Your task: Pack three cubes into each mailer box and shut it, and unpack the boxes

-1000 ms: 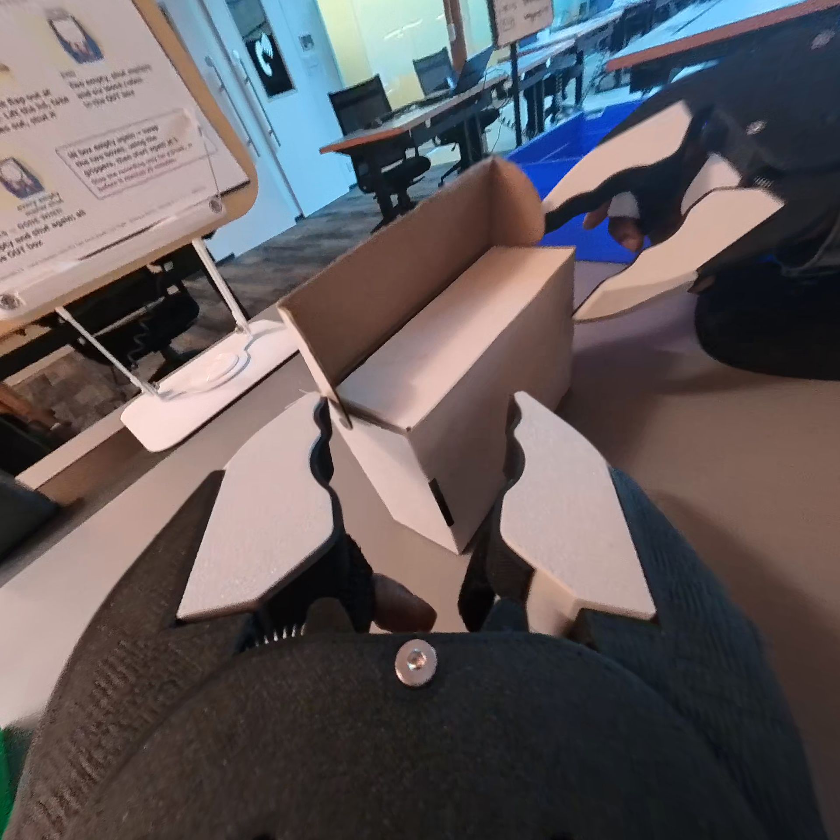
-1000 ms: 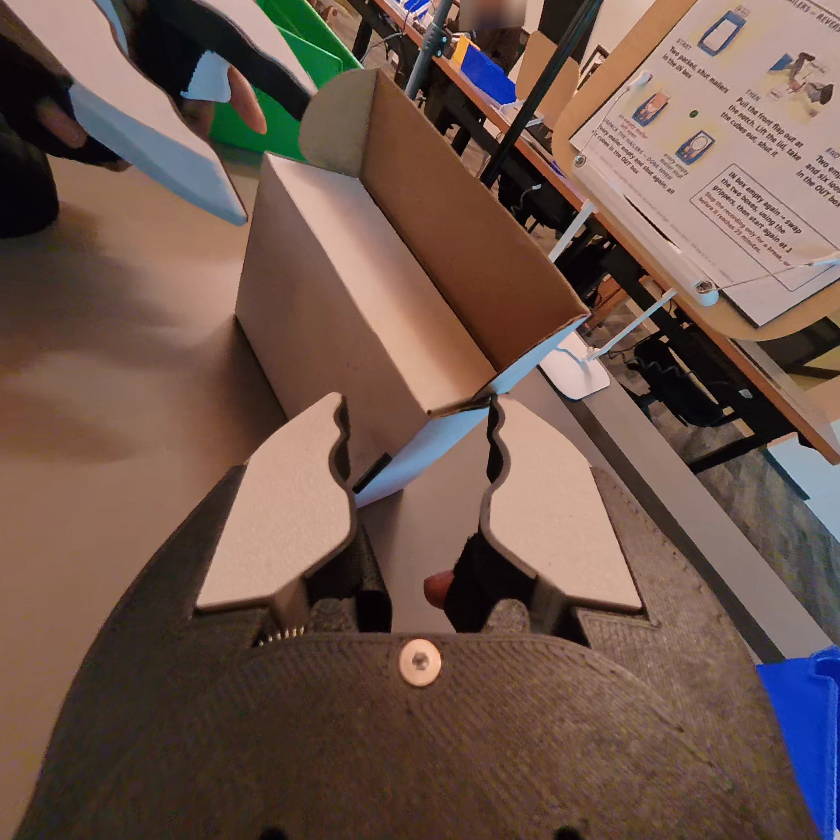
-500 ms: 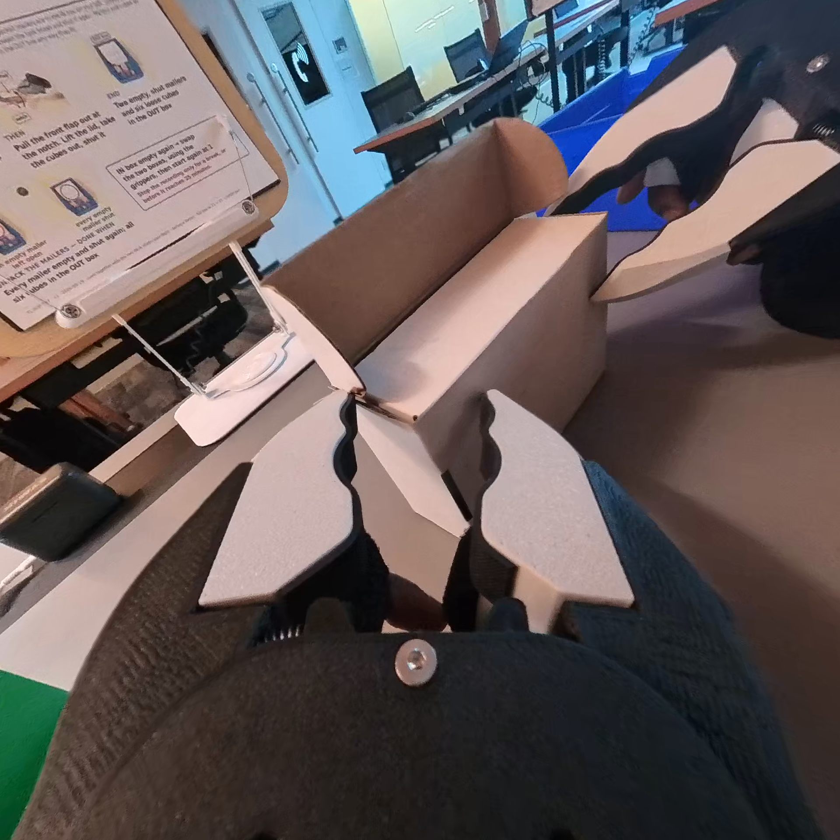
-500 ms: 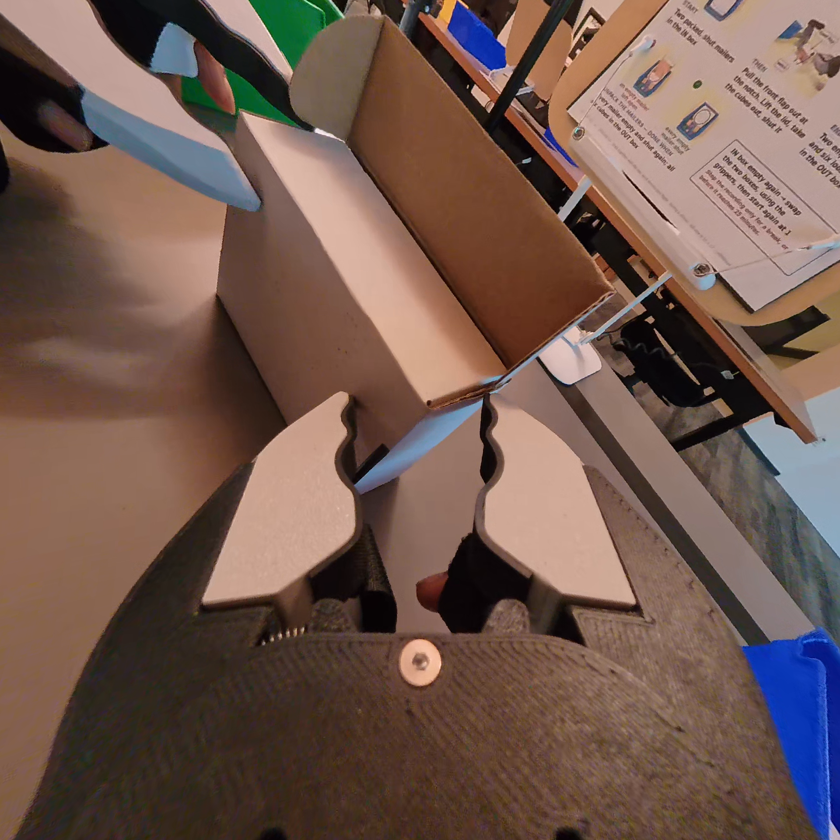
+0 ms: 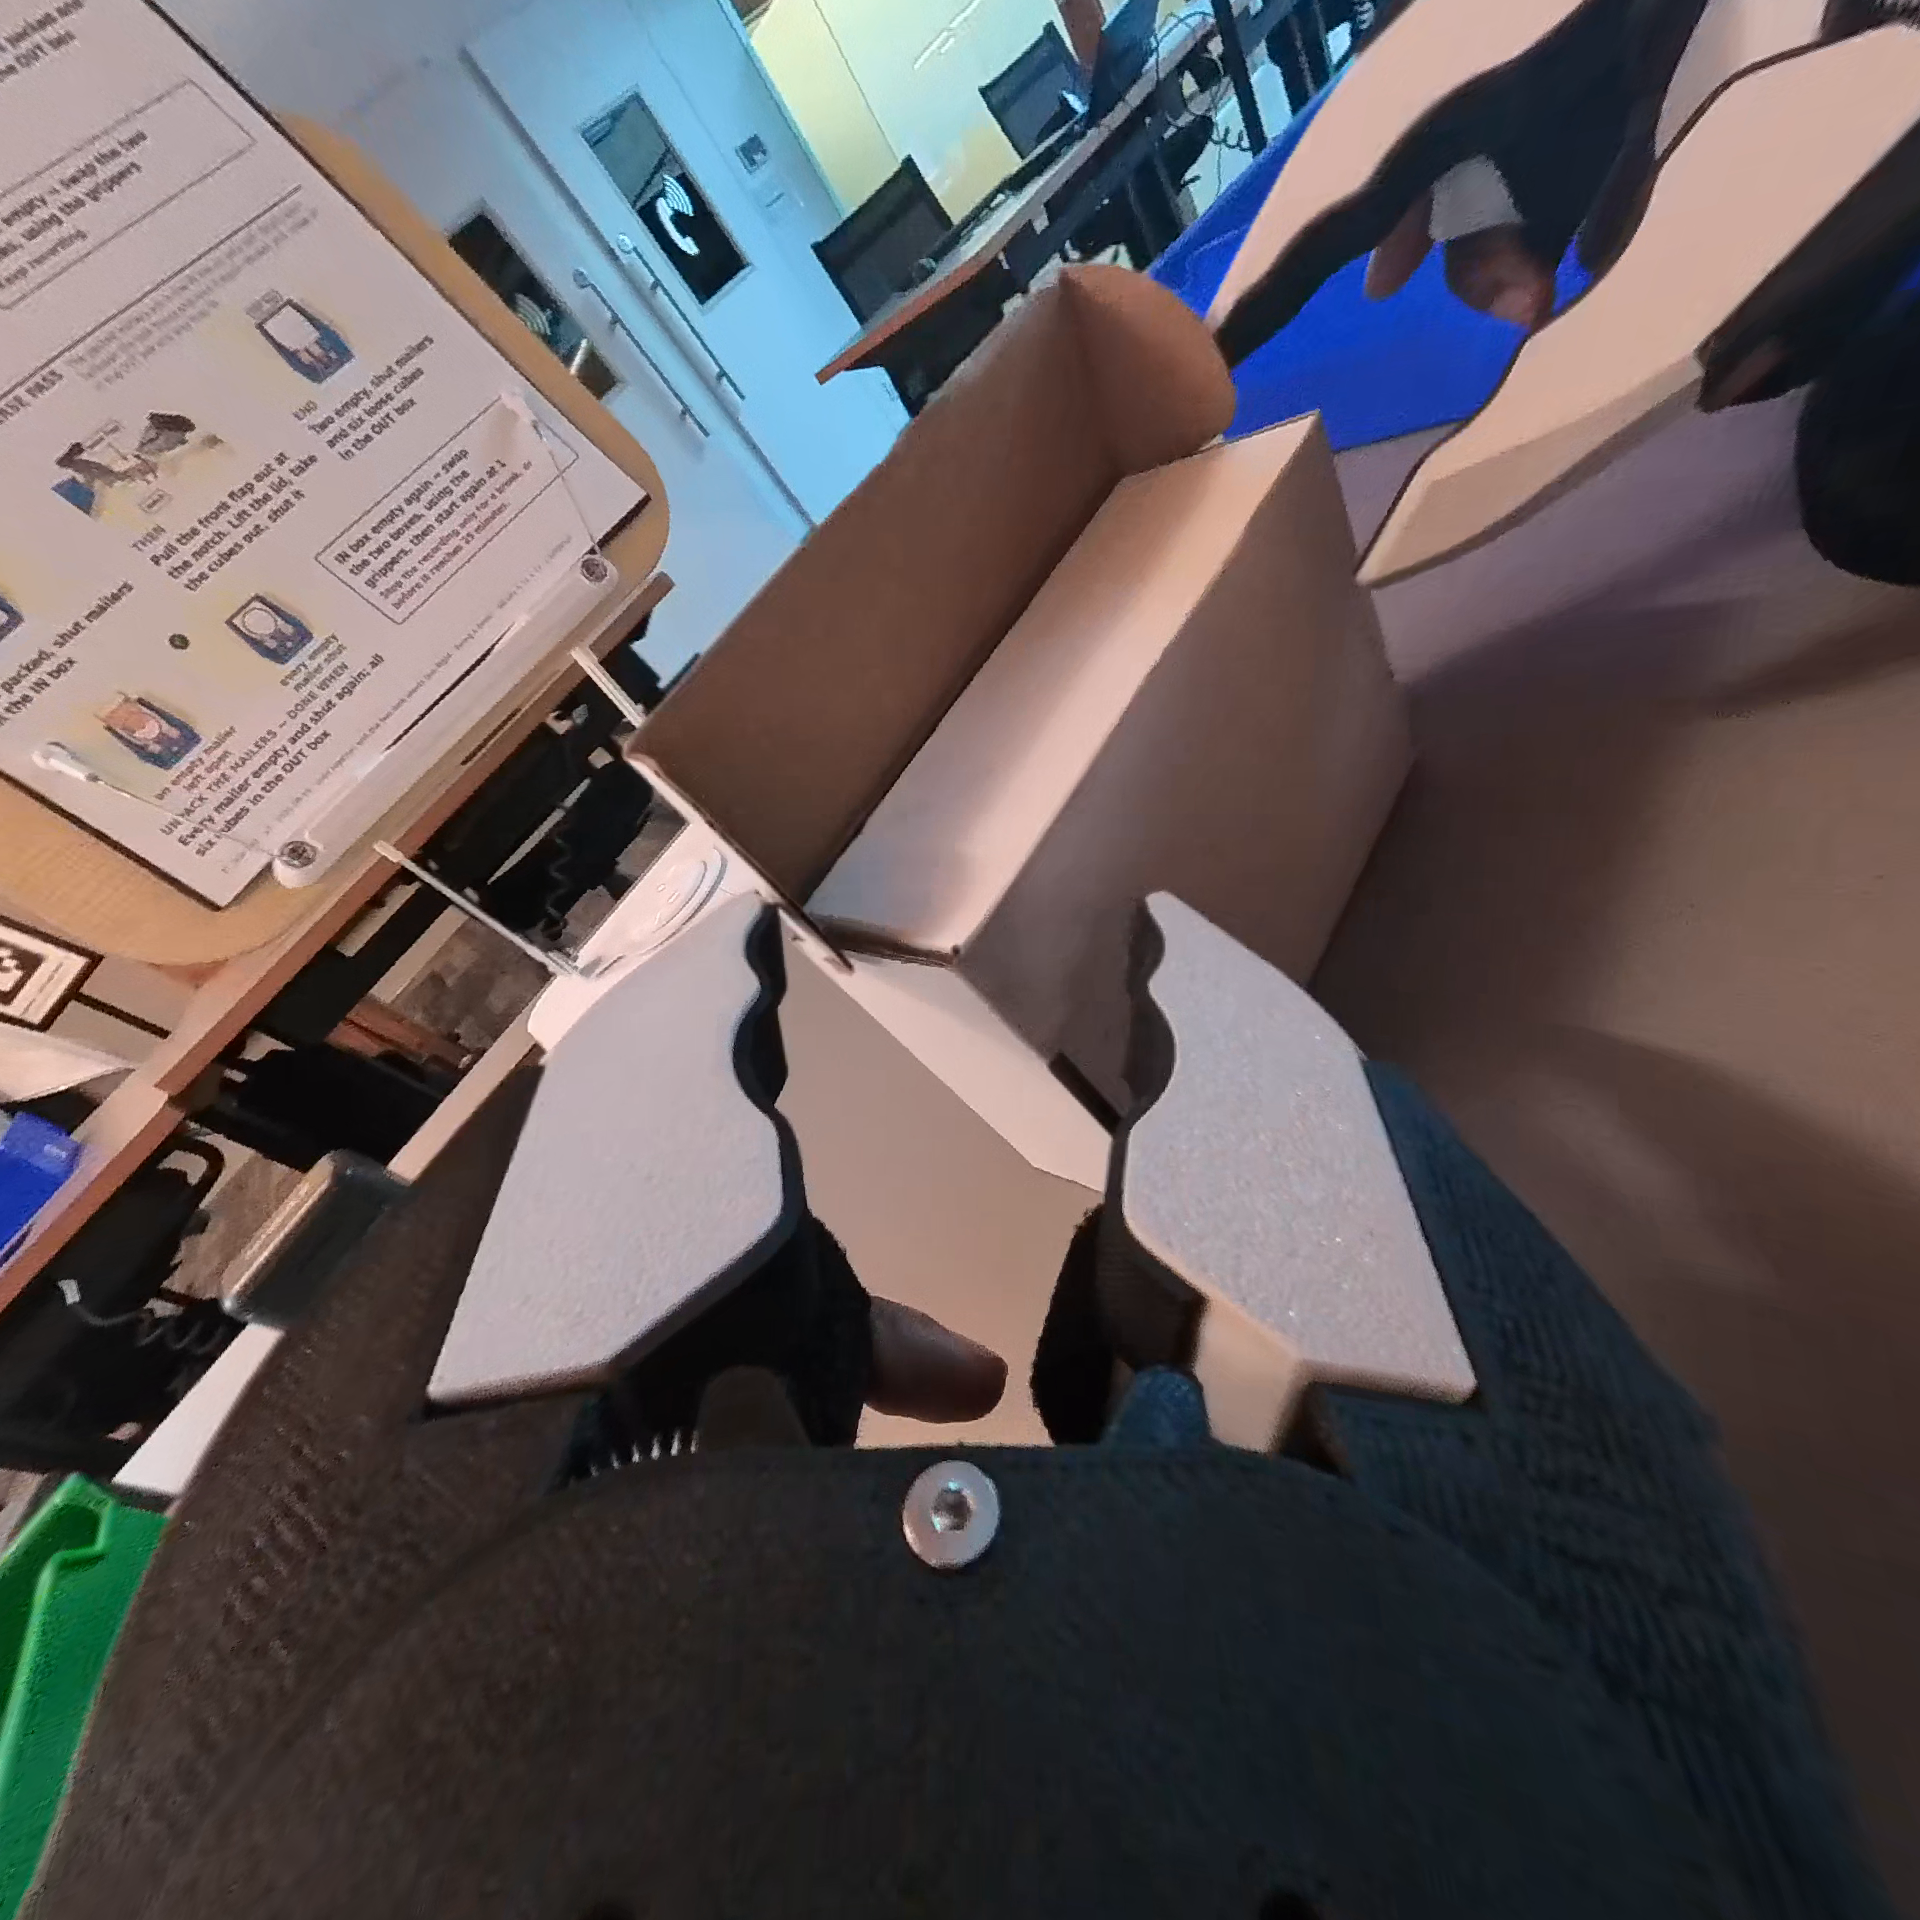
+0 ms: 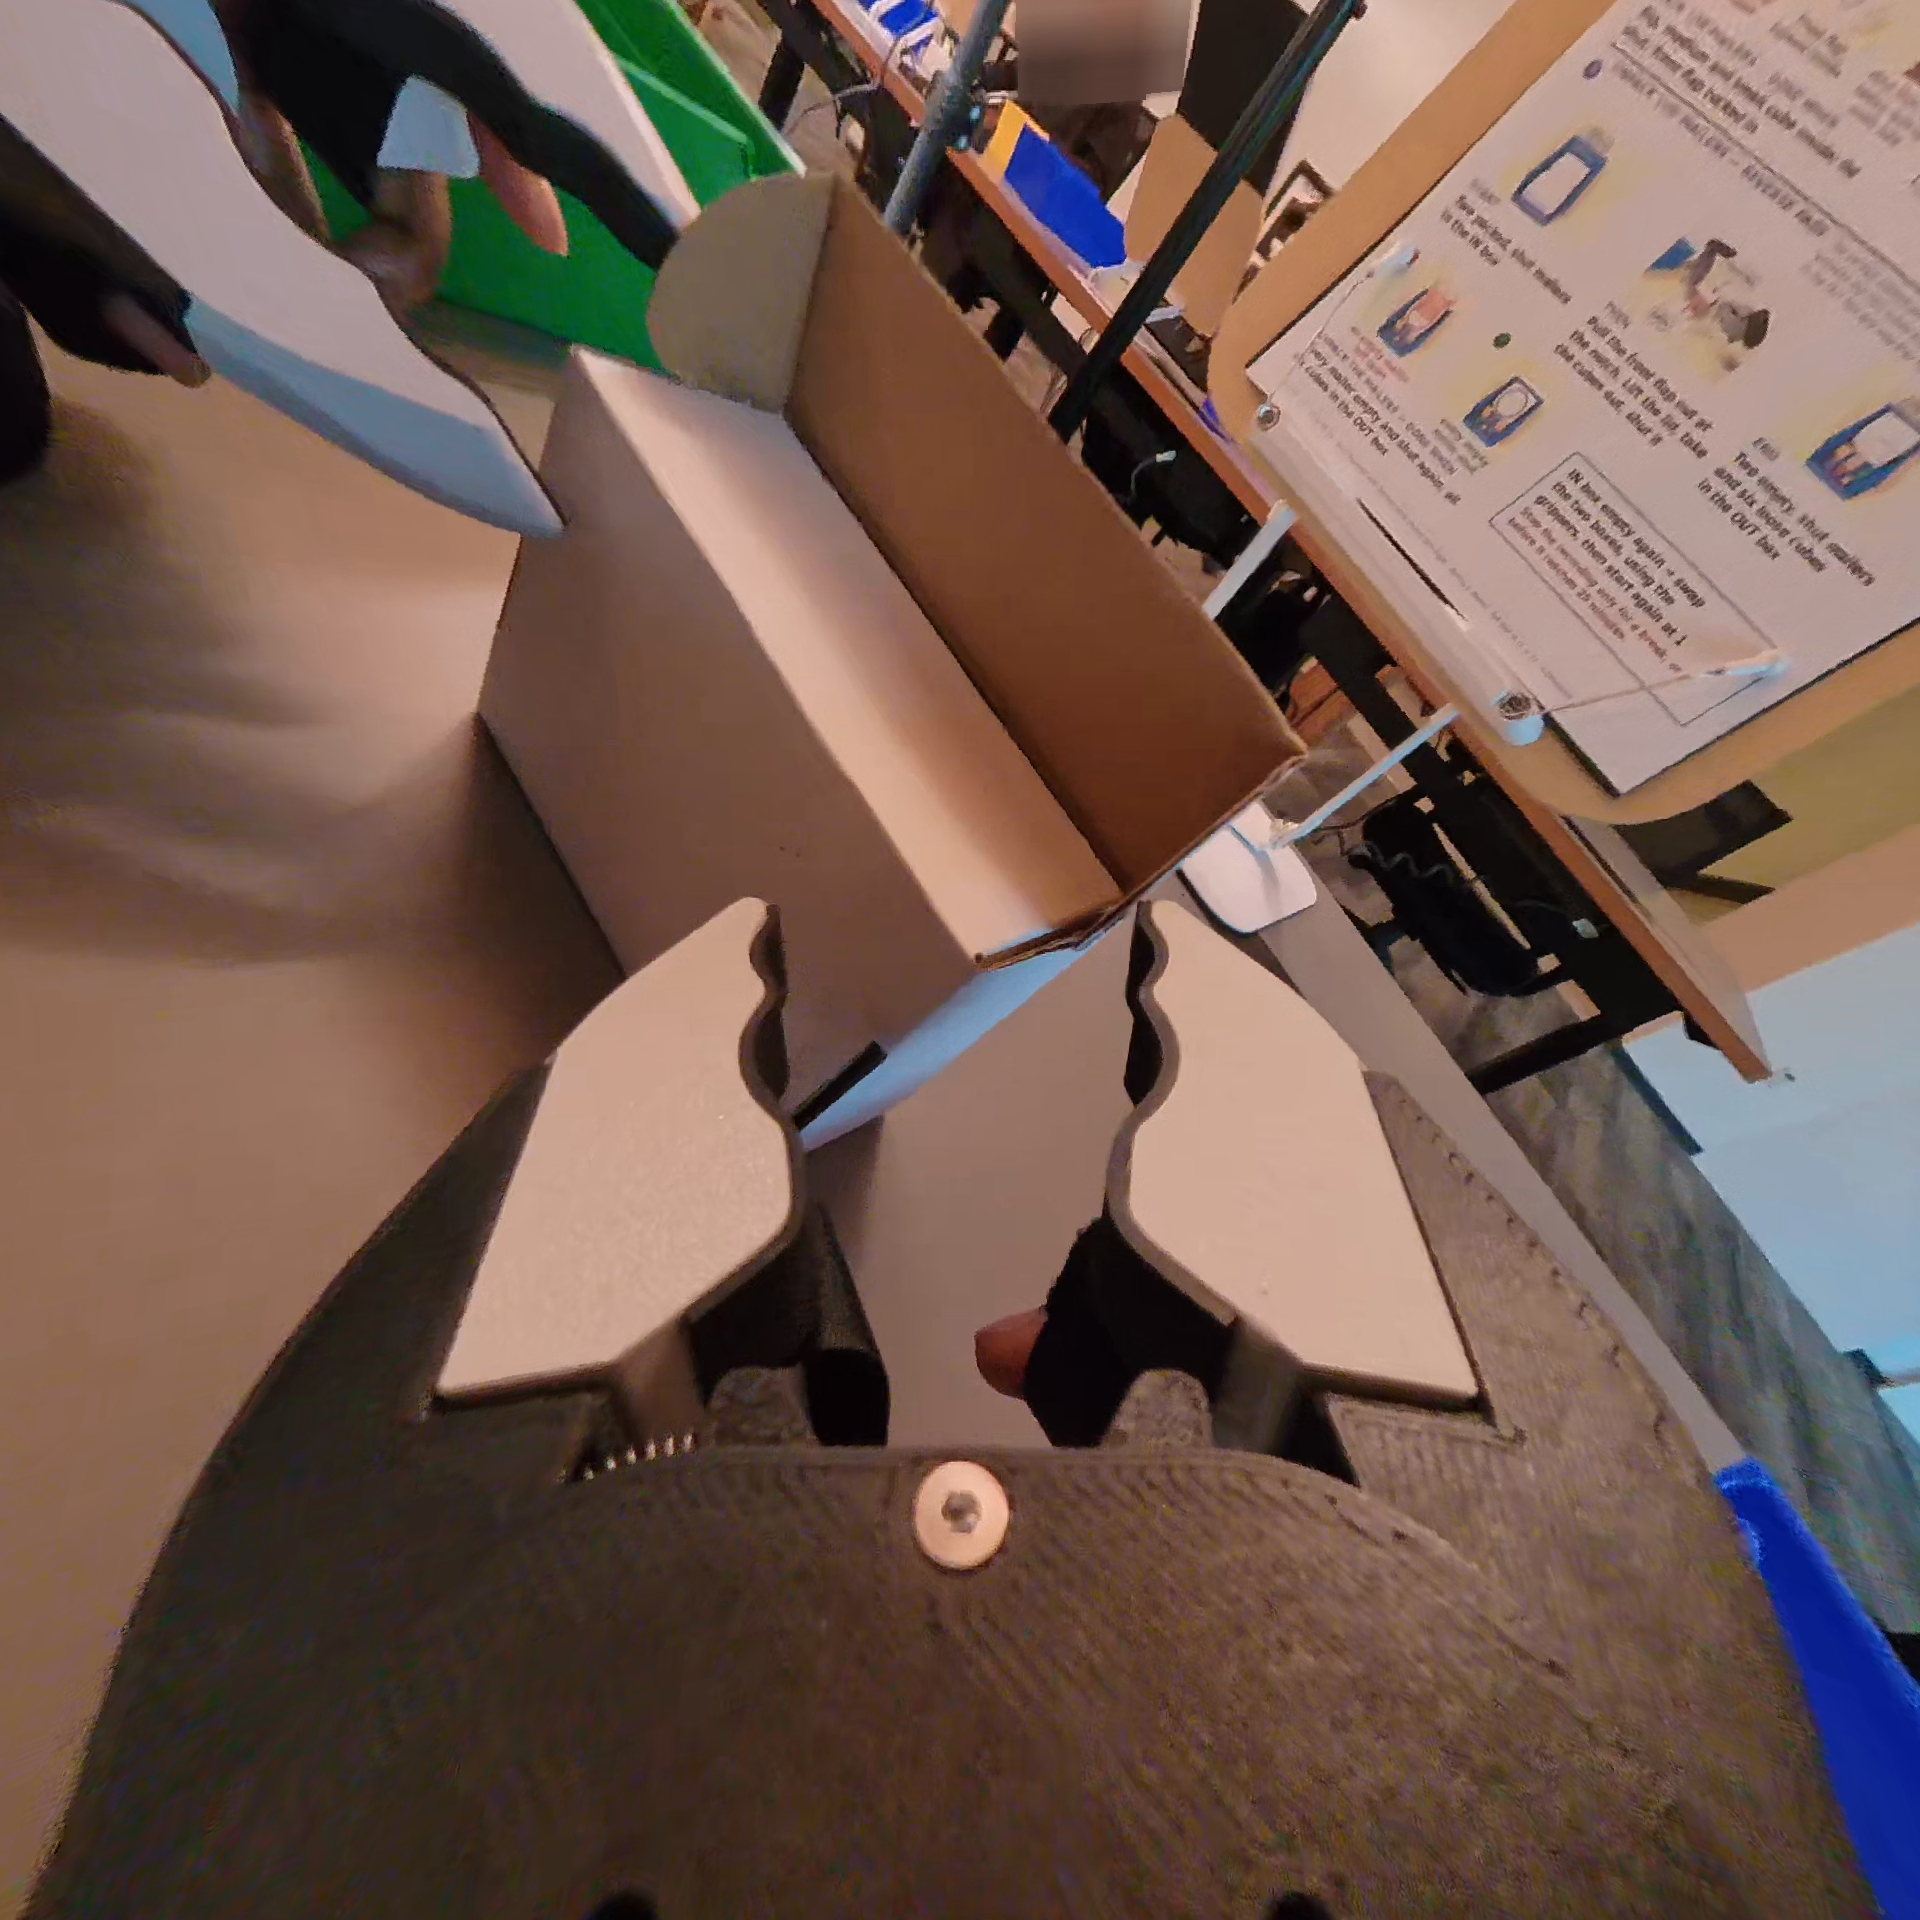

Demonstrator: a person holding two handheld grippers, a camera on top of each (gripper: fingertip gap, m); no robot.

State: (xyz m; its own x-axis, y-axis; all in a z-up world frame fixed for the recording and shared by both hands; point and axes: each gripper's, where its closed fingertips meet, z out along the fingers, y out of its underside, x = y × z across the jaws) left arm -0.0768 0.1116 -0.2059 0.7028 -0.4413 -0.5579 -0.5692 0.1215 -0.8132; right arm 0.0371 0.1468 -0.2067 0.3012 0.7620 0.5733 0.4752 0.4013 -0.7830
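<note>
A cardboard mailer box (image 5: 1143, 727) lies on the tan table, its lid panel flat on top and its long flap (image 5: 883, 623) standing upright. My left gripper (image 5: 951, 925) is open at one end, and the white side ear (image 5: 935, 1070) lies between its jaws unclamped. My right gripper (image 6: 951, 925) is open at the other end of the box (image 6: 727, 665), with that end's ear (image 6: 935, 1039) between its jaws. Each gripper shows in the other's view, the right (image 5: 1558, 343) and the left (image 6: 312, 343). No cubes are in view.
An instruction board (image 5: 260, 520) on a white stand (image 6: 1247, 873) stands just past the table's far edge. A green bin (image 6: 582, 239) is beyond the left end and a blue bin (image 5: 1351, 343) beyond the right end. Desks and chairs fill the room behind.
My left gripper has swung left, from straddling the box corner to straddling the side ear. Both jaw gaps narrowed slightly, then widened. The box has stayed put with its flap up.
</note>
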